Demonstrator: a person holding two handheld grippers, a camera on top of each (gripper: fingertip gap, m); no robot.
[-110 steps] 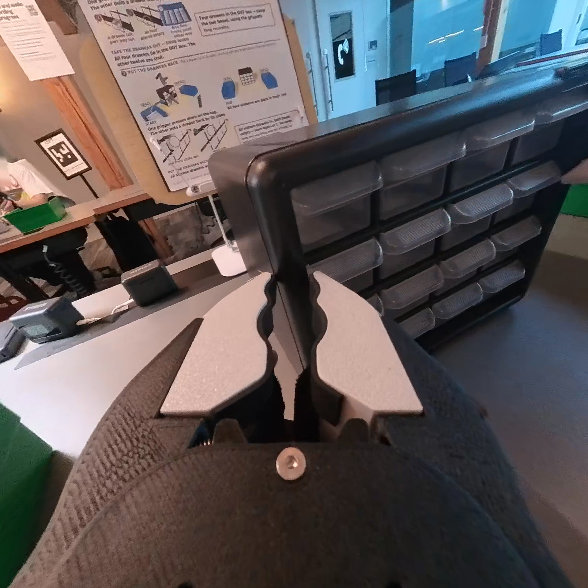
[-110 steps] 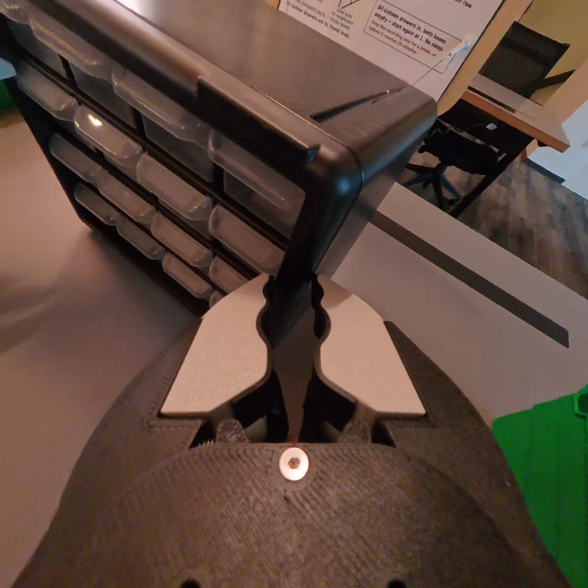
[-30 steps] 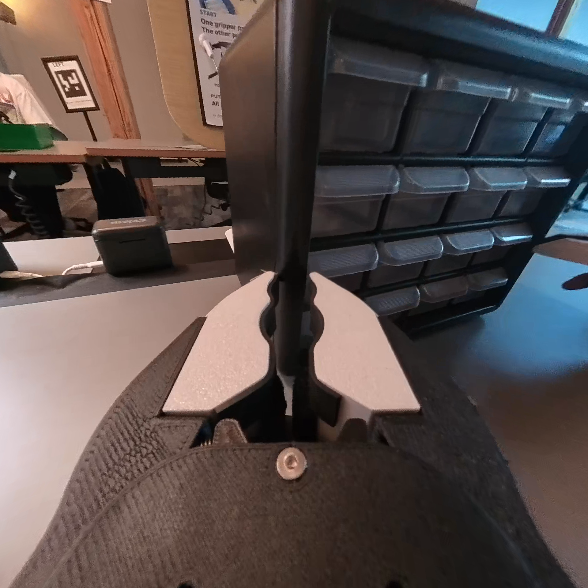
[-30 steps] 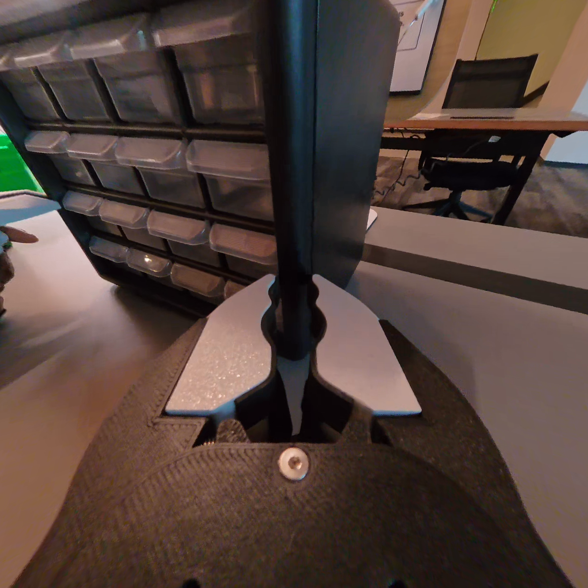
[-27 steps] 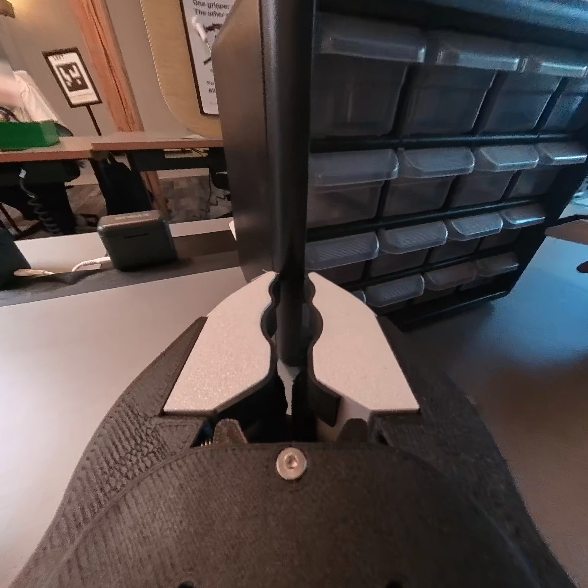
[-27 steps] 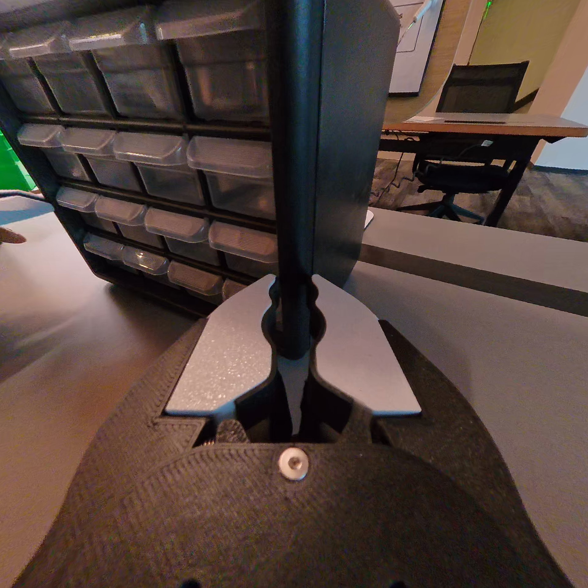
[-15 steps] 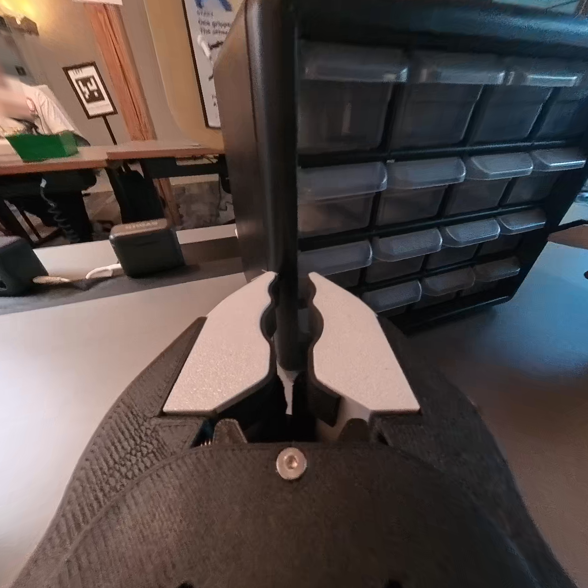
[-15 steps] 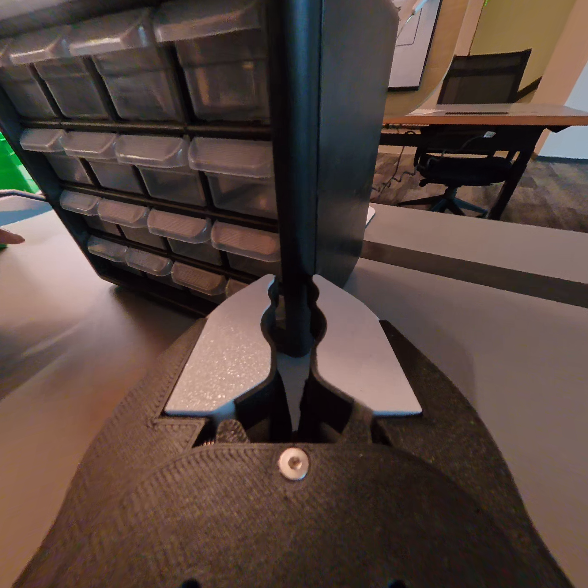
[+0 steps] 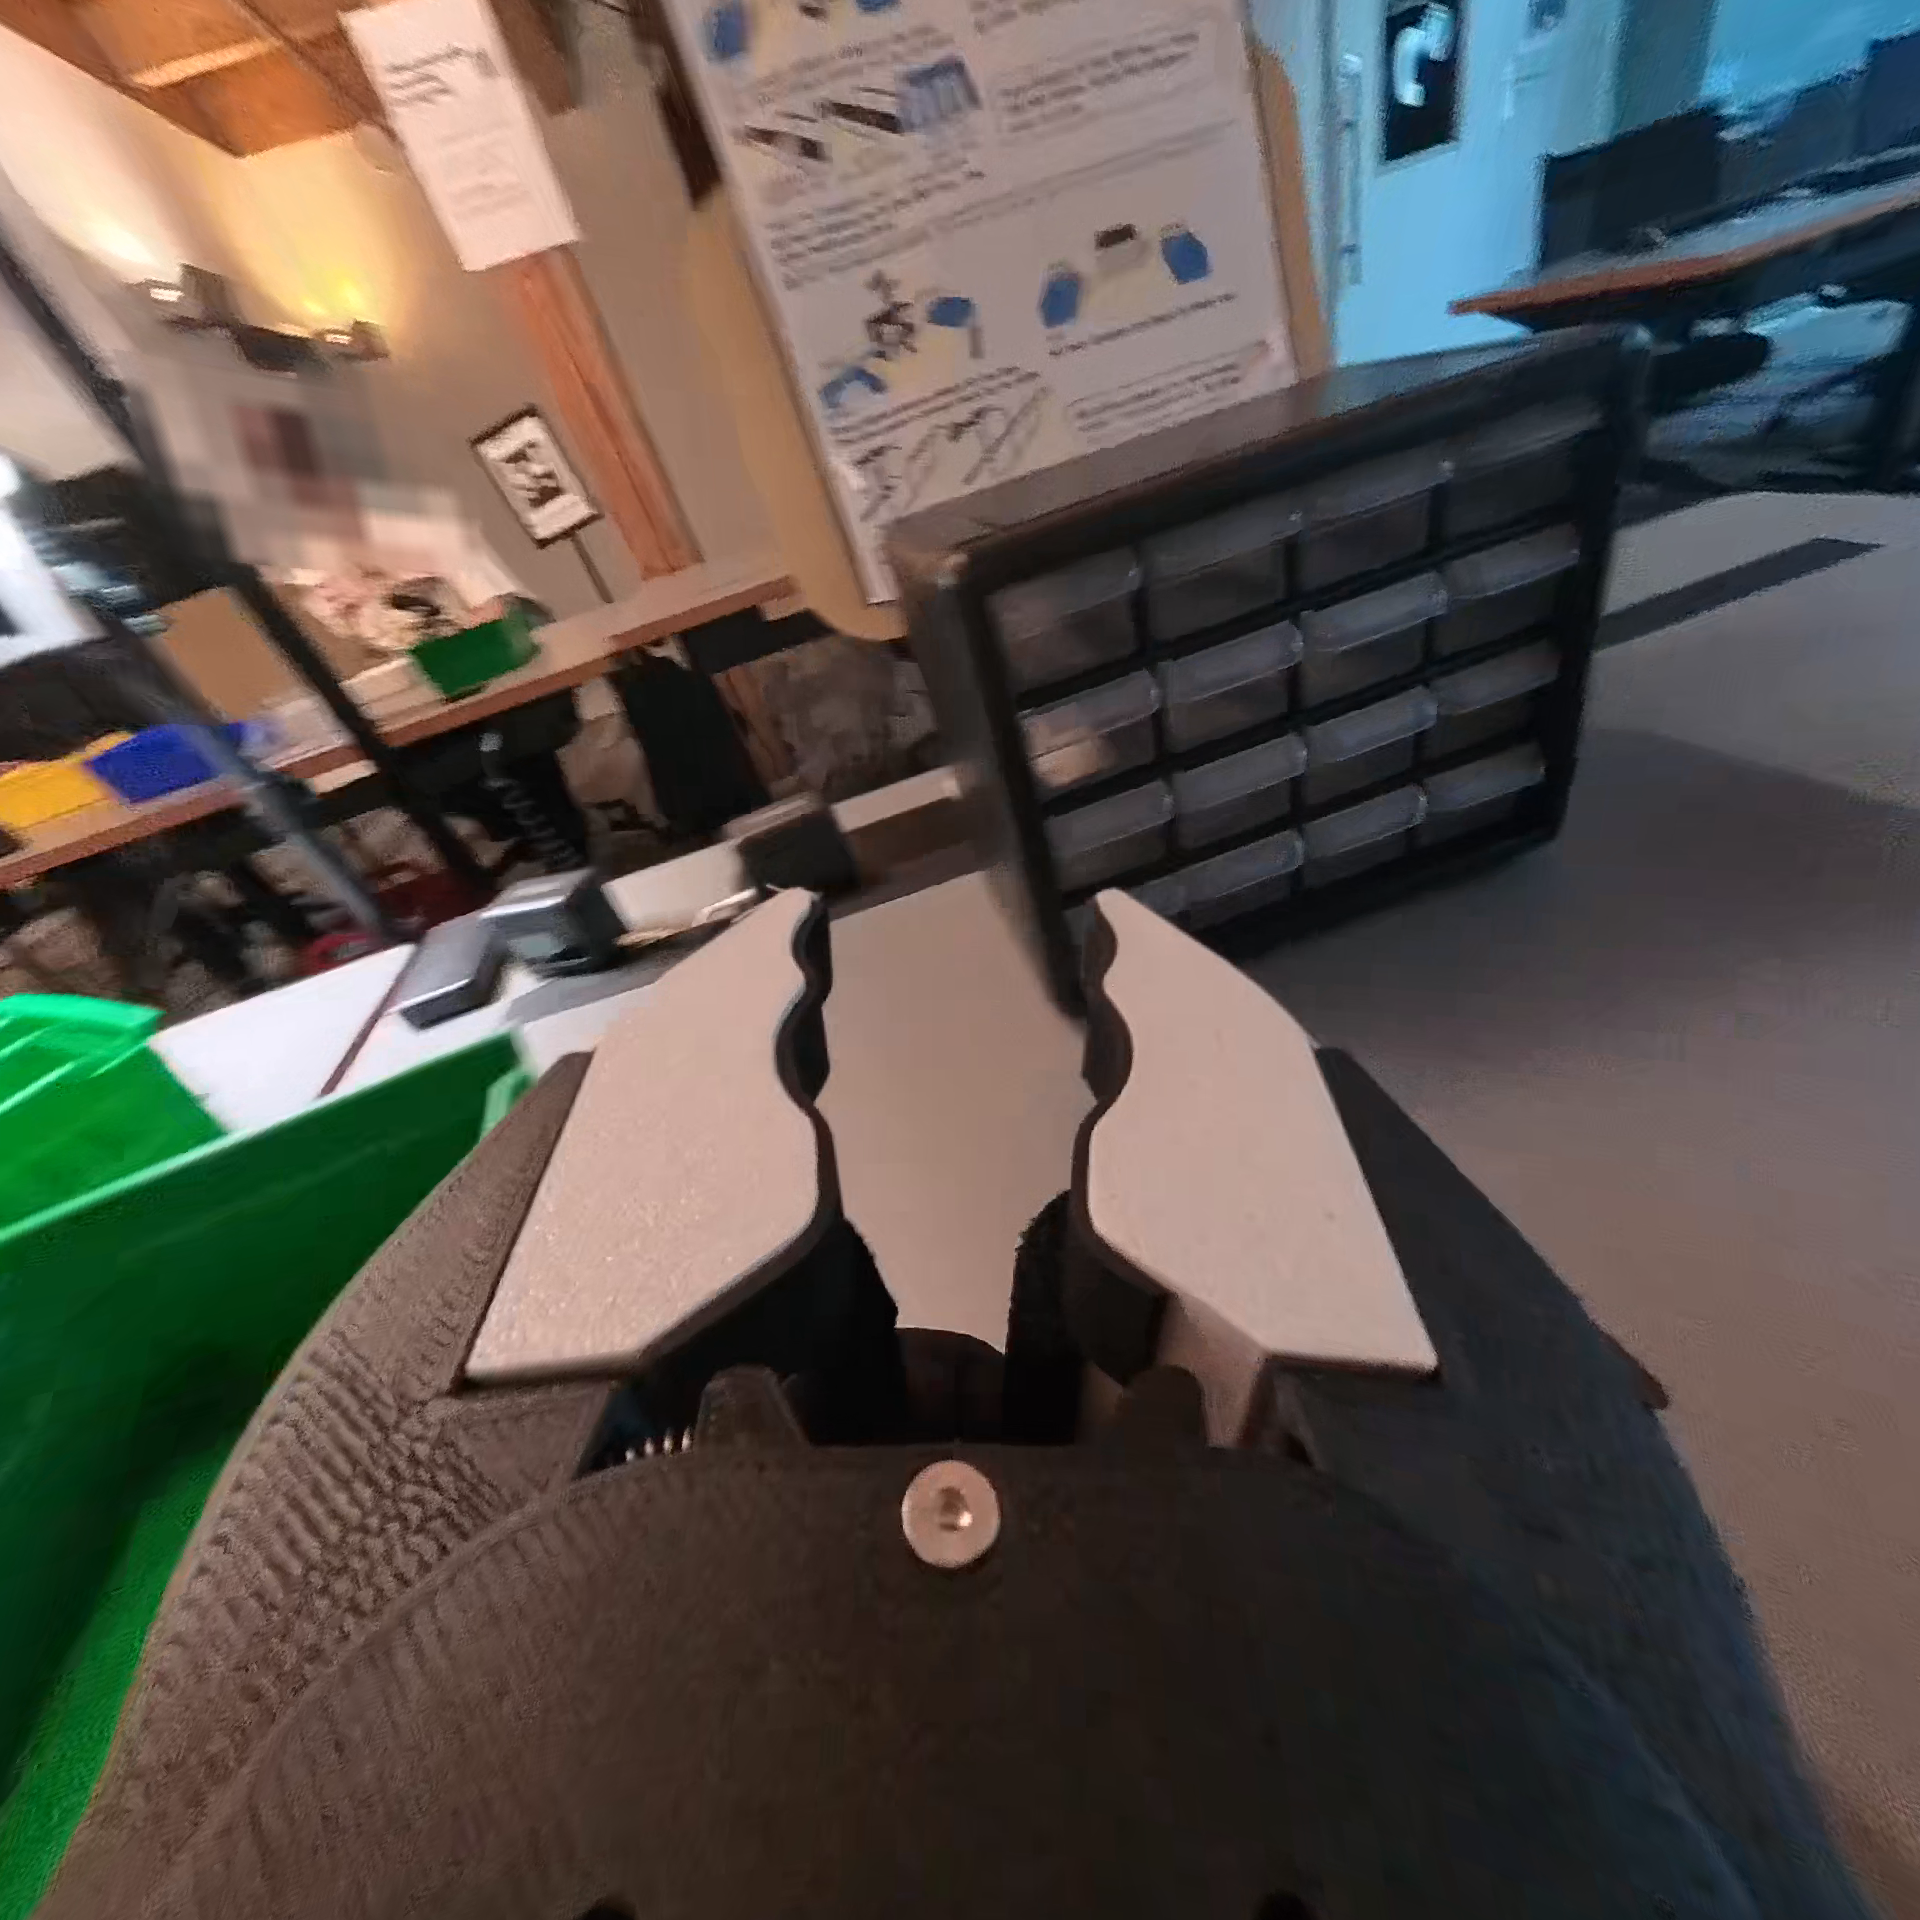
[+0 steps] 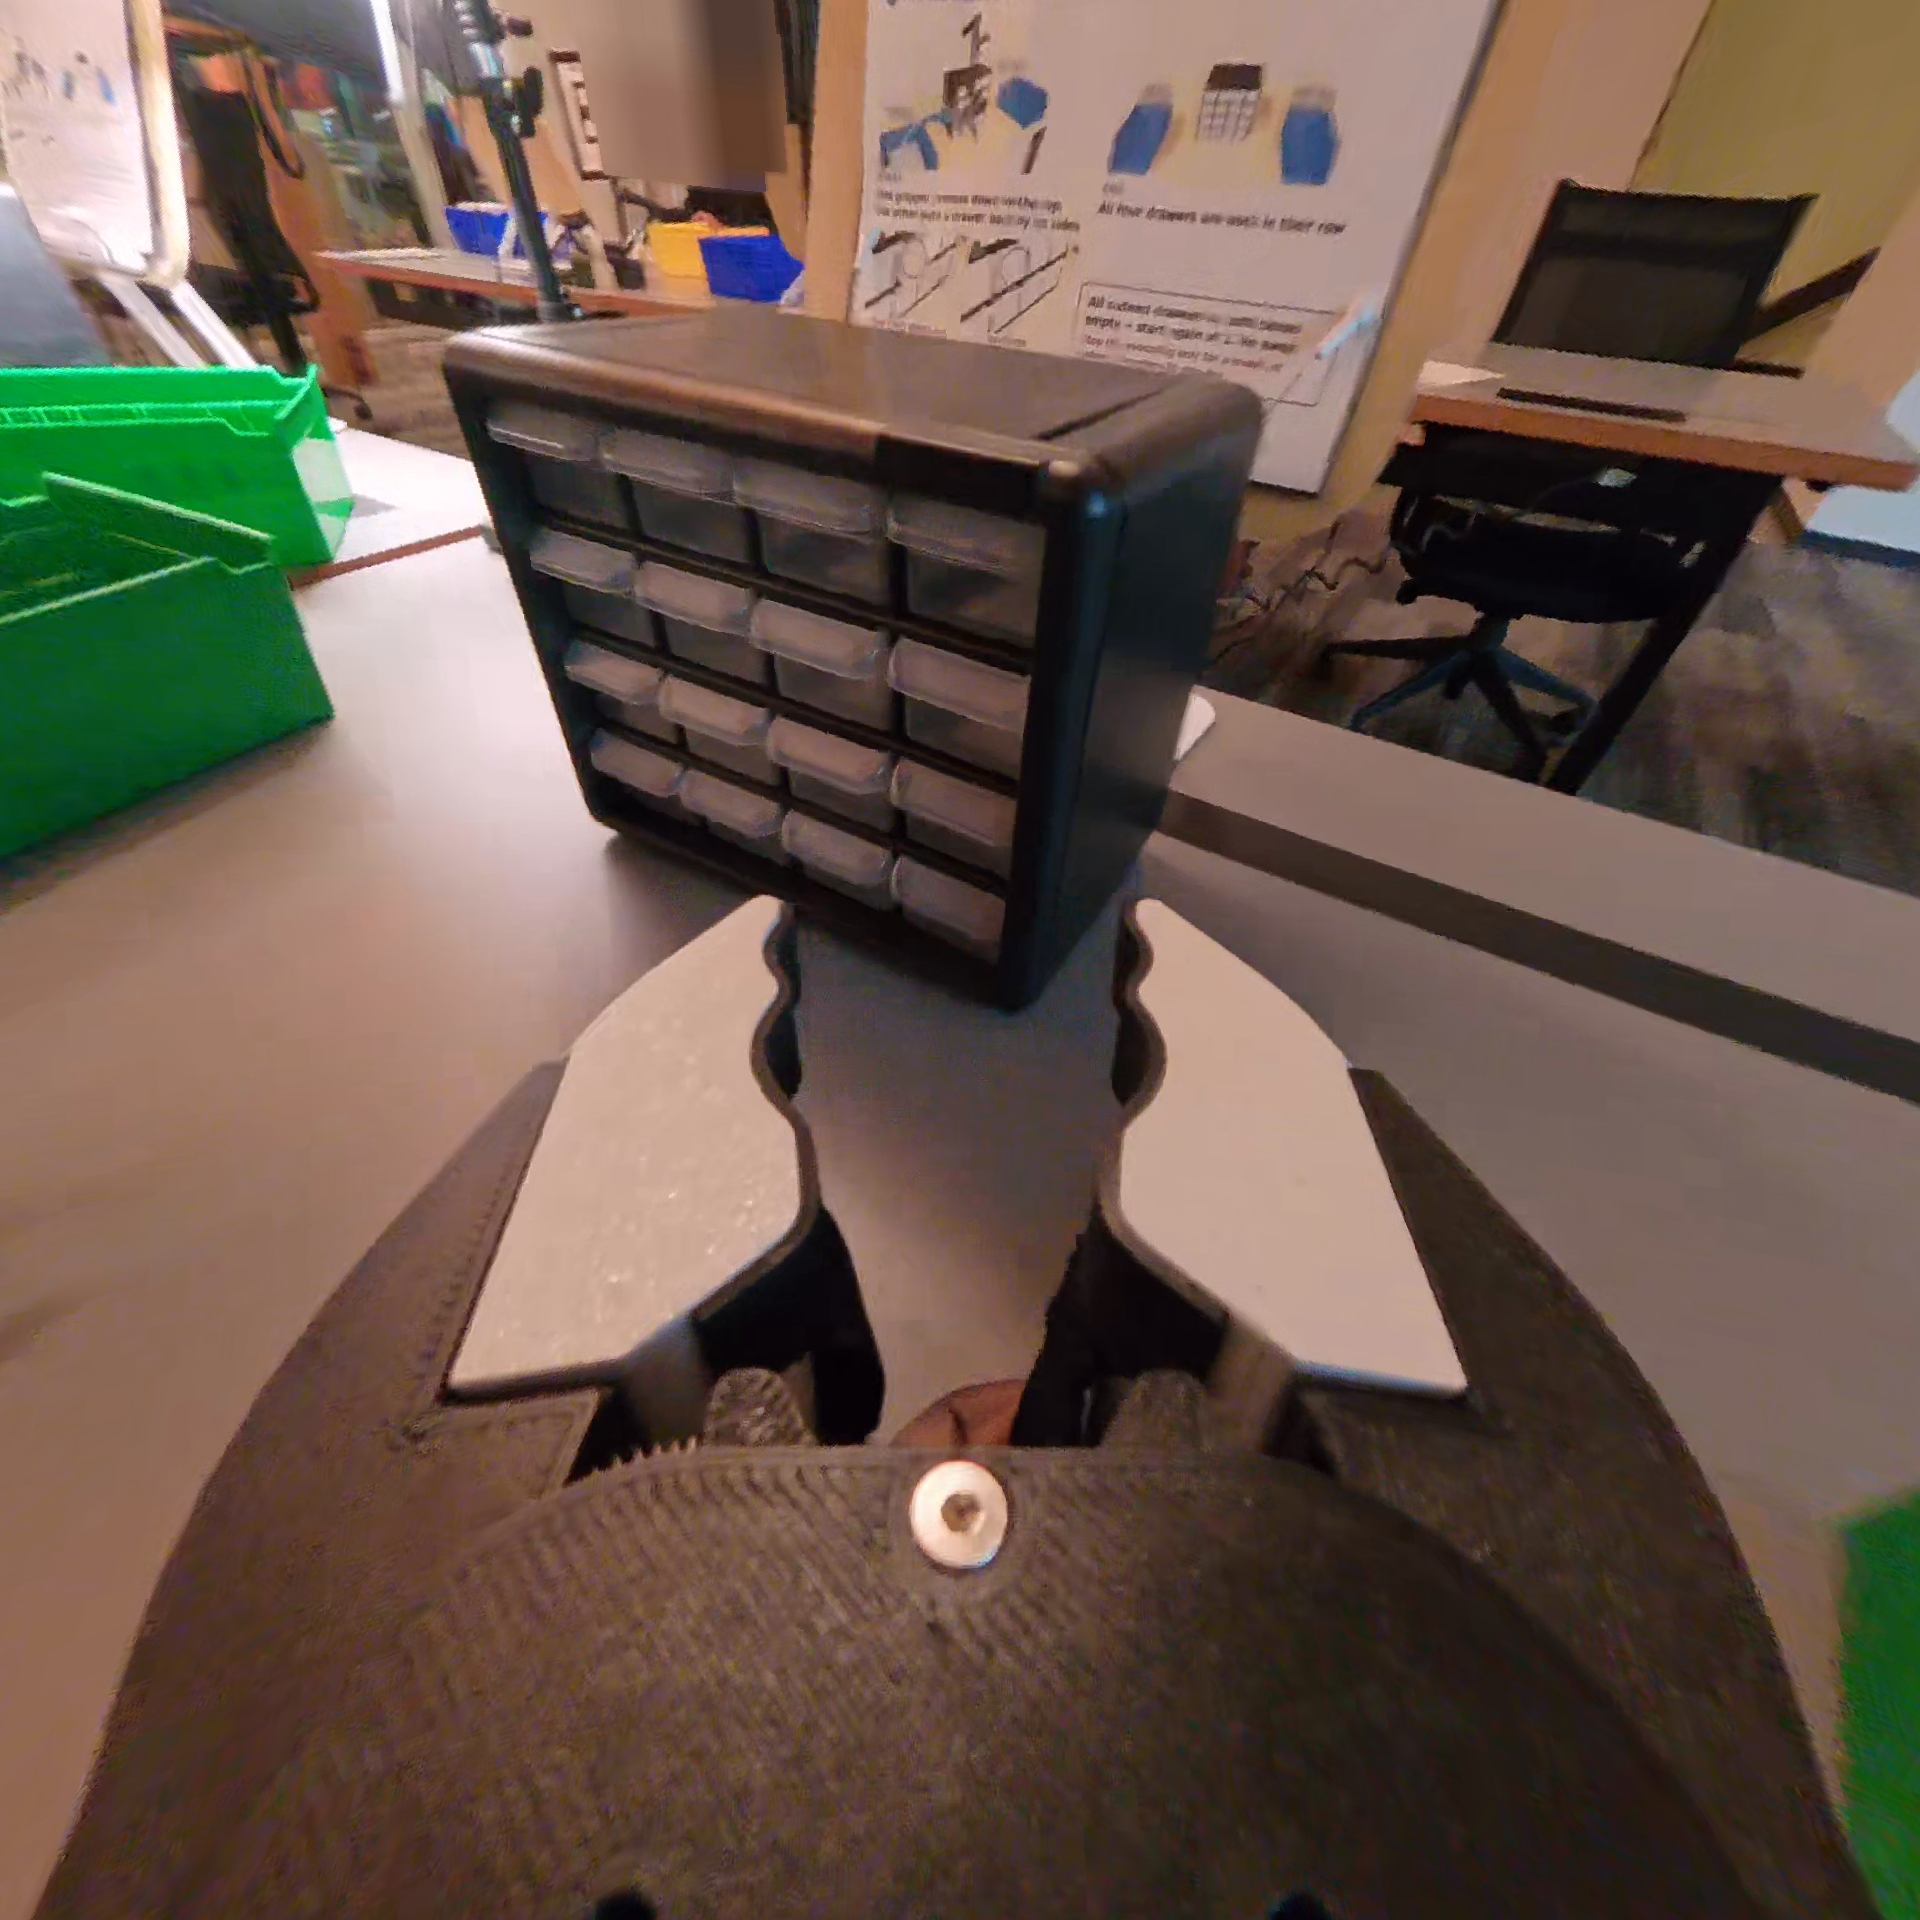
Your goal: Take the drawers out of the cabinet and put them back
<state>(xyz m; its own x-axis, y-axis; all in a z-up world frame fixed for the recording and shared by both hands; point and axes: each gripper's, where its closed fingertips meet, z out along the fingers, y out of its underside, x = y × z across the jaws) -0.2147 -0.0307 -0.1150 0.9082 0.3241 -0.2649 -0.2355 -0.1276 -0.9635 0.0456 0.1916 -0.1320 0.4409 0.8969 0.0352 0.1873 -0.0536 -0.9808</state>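
Left gripper (image 9: 951, 997): jaws apart, empty – released from the cabinet's side edge.
Right gripper (image 10: 956, 987): jaws apart, empty, likewise withdrawn.
Tabletop (image 10: 312, 987): bare grey in front of both grippers.
Cabinet (image 10: 831, 644): upright at 12 o'clock, set down, all sixteen drawers (image 10: 821, 649) seated.
Green bins (image 10: 135, 623): at 10 o'clock.
Status: repositioning apparently complete – drawer extraction can begin.

Surface: grey table (image 10: 312, 1039)
Standing on it: black cabinet (image 10: 1081, 644), upright, drawers (image 10: 821, 644) shut
Left side: green bins (image 10: 135, 665)
Far edge: dark boxes (image 9: 800, 852), blurred, possibly chargers
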